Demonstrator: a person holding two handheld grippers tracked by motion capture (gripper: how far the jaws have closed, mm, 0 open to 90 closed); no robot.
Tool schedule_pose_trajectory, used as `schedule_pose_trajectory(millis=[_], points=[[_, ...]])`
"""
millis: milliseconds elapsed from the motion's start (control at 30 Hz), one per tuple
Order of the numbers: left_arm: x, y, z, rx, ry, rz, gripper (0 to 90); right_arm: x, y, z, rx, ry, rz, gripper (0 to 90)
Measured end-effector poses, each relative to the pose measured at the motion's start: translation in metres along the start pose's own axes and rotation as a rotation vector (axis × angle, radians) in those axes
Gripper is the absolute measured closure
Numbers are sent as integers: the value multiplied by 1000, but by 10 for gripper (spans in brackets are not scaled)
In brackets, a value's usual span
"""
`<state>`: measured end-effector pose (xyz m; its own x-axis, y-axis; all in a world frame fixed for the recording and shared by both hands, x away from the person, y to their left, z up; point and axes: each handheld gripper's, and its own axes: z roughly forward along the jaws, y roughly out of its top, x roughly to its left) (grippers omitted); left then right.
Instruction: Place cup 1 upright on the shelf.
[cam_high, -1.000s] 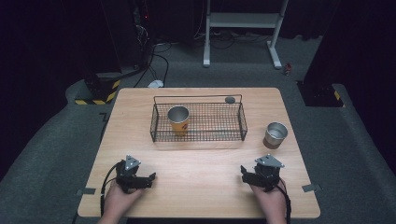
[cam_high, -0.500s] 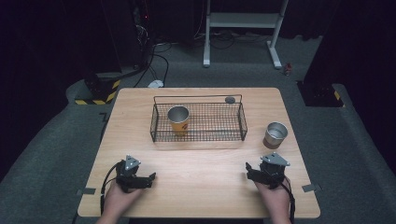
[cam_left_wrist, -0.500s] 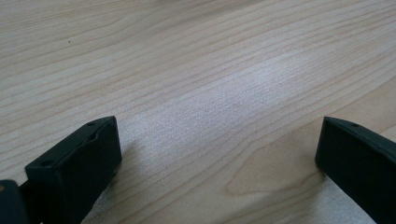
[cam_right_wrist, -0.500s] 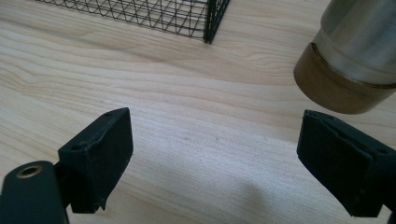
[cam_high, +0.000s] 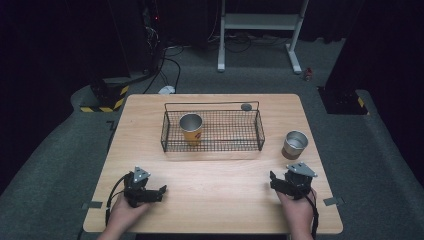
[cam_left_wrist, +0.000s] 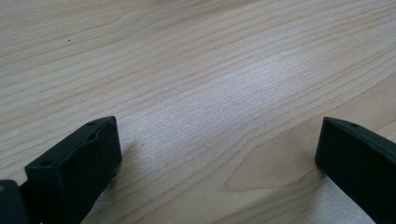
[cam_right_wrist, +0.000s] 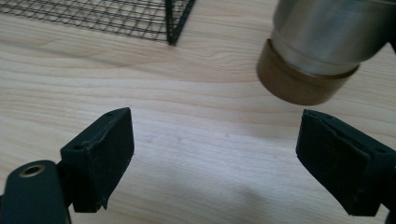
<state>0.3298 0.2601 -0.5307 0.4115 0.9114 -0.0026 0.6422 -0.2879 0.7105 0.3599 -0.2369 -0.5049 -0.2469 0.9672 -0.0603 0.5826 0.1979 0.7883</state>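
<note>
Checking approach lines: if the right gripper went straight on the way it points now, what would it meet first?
Probably the steel cup: it stands just ahead of the open right gripper, slightly off toward one jaw, so a graze rather than a centred hit seems possible.

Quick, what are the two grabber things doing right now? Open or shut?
Left gripper: open, holding nothing, low over the bare table.
Right gripper: open, holding nothing, near the metal cup.
</note>
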Motion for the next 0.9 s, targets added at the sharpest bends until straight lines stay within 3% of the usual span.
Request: schedule_pose_trajectory(millis=[167,367,500,667,900], points=[[0,0,0,0,1,2,6,-11,8,2,11,-37,42,126],[0,0,0,3,0,4,6,-20,15,4,-6,-69,45,122],[0,0,0,0,2,3,6,-24,16,7,-15,-72,73,118],[0,0,0,2,1,4,6,-26,19,11,-30,-76,57,112],[0,0,0,2,1,4,6,-35,25,19,-52,-97,88,99]])
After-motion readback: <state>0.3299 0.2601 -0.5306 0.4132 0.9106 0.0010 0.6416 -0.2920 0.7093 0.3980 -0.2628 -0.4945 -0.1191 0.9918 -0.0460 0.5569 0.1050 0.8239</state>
